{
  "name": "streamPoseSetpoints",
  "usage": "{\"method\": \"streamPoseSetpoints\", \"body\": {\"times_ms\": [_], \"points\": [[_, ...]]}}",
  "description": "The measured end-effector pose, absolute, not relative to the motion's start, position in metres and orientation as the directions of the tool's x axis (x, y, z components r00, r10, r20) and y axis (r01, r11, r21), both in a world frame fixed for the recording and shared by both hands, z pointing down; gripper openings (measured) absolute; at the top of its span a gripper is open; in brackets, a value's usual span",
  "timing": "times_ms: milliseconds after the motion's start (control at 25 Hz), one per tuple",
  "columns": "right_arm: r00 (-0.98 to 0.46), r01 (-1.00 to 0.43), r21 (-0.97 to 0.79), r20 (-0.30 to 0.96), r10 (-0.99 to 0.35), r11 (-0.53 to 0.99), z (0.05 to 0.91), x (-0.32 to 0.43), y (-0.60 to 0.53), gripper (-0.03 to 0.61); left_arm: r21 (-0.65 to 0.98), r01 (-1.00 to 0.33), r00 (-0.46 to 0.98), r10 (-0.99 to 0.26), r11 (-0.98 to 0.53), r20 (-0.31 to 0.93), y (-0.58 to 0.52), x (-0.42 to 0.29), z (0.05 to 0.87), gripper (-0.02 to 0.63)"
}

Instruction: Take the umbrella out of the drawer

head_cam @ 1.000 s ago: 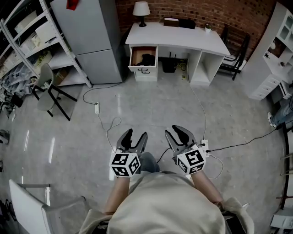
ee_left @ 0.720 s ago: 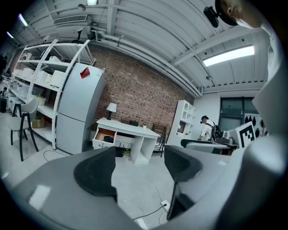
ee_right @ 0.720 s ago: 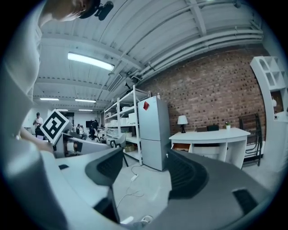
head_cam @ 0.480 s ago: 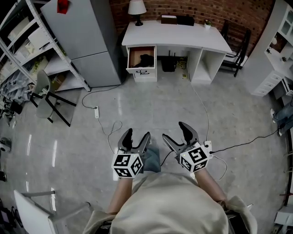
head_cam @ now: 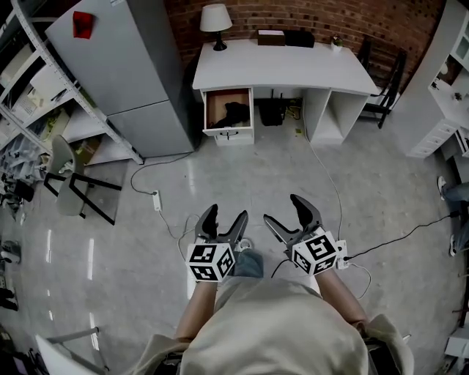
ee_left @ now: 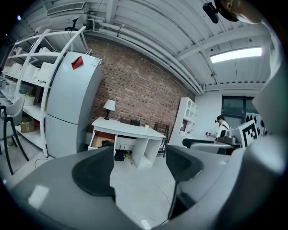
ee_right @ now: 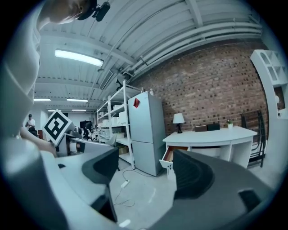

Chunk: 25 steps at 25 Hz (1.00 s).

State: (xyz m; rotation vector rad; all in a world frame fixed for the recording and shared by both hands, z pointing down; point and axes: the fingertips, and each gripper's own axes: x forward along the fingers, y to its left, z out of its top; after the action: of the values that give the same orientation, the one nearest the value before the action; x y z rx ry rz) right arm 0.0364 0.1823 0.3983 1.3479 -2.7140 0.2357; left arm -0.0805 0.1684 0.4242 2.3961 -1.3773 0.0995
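Power strip [head_cam: 155,199] and loose cords lie on the floor in front of the desk [head_cam: 282,69] — easy trip hazard. The desk's left drawer [head_cam: 229,133] hangs open, with a dark bundle inside — probably the umbrella [head_cam: 234,112]. Left gripper [head_cam: 223,216] and right gripper [head_cam: 284,211] are well short of the desk, jaws opening, nothing between them.

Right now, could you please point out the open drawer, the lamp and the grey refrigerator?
open drawer [head_cam: 229,136]: head view, on its white front panel.
lamp [head_cam: 215,17]: head view, on the shade.
grey refrigerator [head_cam: 124,66]: head view, on the upper door.
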Motion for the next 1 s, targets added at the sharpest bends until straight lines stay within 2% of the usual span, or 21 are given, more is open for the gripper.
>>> {"method": "streamPoseSetpoints", "body": {"times_ms": [560,1000], "points": [[-0.552,-0.834,-0.091,0.170,-0.816,0.545,0.395,-0.005,0.020,0.356,0.283,-0.821,0.562,-0.790,-0.496,0.245,-0.002,-0.120,0.419,0.347],[-0.554,-0.832,-0.102,0.199,-0.808,0.545,0.406,-0.021,-0.029,0.356,0.294,-0.819,0.565,-0.780,-0.492,0.268,-0.061,-0.138,0.433,0.347]]}}
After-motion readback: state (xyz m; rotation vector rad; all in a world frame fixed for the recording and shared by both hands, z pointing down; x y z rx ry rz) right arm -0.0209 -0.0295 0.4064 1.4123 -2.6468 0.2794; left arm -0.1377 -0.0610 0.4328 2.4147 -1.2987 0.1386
